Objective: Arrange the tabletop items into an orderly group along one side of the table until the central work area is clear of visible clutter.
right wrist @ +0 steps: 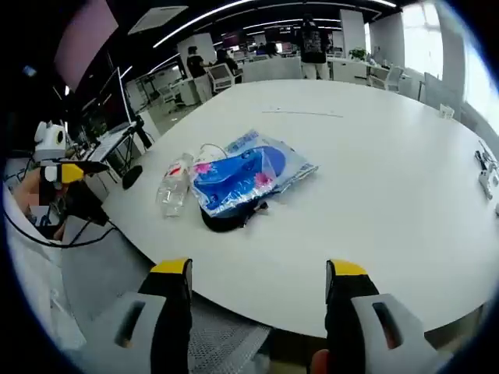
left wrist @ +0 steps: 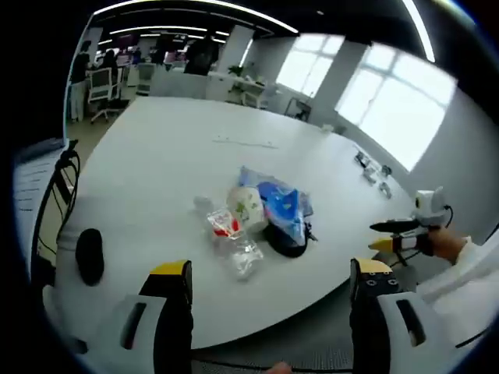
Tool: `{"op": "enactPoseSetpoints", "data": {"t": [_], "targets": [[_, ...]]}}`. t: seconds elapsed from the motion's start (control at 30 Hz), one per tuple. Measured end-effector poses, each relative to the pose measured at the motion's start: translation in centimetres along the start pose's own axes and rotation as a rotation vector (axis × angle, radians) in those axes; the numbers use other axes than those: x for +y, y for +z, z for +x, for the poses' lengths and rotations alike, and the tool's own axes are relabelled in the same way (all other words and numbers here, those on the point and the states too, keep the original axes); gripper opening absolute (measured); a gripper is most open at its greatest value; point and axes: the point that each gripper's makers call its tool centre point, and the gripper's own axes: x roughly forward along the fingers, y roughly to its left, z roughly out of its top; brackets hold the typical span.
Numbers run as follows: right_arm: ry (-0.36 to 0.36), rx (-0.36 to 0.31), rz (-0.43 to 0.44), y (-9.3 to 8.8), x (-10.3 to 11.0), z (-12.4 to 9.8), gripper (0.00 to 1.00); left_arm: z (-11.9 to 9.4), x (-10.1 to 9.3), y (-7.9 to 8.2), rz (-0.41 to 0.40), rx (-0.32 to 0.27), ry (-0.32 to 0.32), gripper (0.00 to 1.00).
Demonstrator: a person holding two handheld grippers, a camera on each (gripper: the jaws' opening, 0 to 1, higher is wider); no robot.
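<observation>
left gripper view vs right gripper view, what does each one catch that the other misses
Left gripper view alone: a dark oval object lying on the white table left of the pile, and a white and green packet inside the pile.

Right gripper view alone: small grey items near the table's far right edge.

Both: the clear plastic bottle with a red label, the blue patterned plastic bag, the black rounded object under the bag, and each view's own open tool over the near edge.

Bottle (right wrist: 175, 185) lying on table (right wrist: 374, 148), touching bag (right wrist: 245, 173) left side, dark object (right wrist: 226, 220) under bag
</observation>
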Motion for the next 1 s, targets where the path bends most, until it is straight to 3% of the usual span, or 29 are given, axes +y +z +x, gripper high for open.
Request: {"op": "enactPoseSetpoints", "data": {"t": [0.5, 1.0], "targets": [[0.016, 0.004, -0.010, -0.1, 0.7, 0.2, 0.67, -0.6, 0.4, -0.5, -0.018, 0.003, 0.013, 0.80], [0.030, 0.023, -0.019, -0.5, 1.1, 0.0, 0.63, -0.4, -1.2, 0.1, 0.006, 0.021, -0.012, 0.79]]}}
